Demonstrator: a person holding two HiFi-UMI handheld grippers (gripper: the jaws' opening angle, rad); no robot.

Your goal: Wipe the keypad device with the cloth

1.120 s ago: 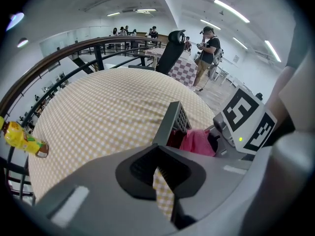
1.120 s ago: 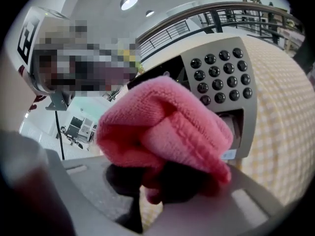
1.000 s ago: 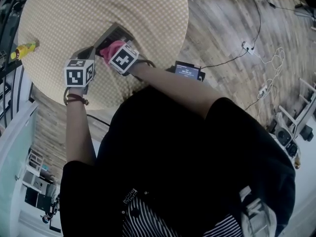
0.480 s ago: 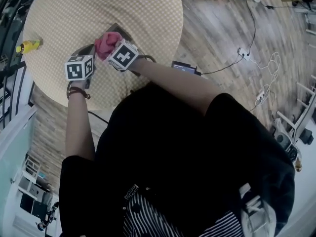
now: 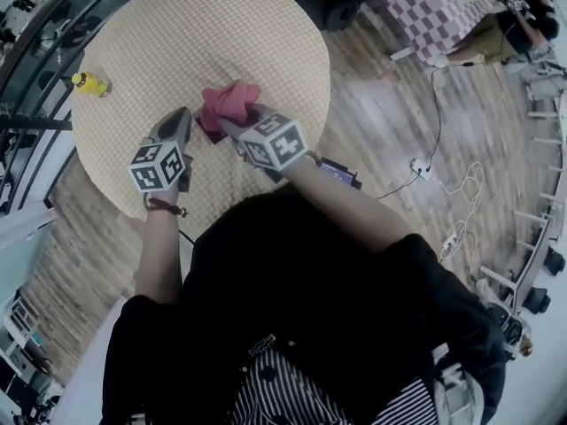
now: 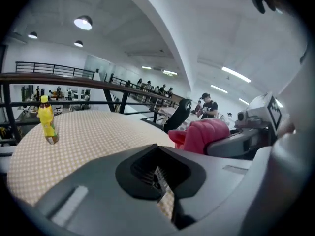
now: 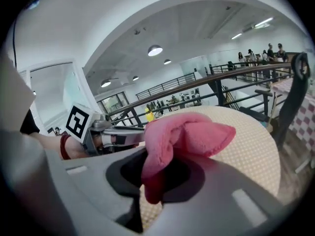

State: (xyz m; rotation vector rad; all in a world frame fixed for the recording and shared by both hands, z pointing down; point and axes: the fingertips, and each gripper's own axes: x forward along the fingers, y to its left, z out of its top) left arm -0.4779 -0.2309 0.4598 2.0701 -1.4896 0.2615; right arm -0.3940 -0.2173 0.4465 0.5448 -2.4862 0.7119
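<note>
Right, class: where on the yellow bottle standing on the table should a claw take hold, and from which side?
Take the yellow bottle round the middle of its body, coming in level from the side. It stands upright and alone near the edge of the round table, so its sides are free, and the body looks wider than the cap.

The cloth [image 5: 229, 103] is pink, the bottle [image 5: 89, 83] yellow, the table [image 5: 177, 34] tan-checked.
</note>
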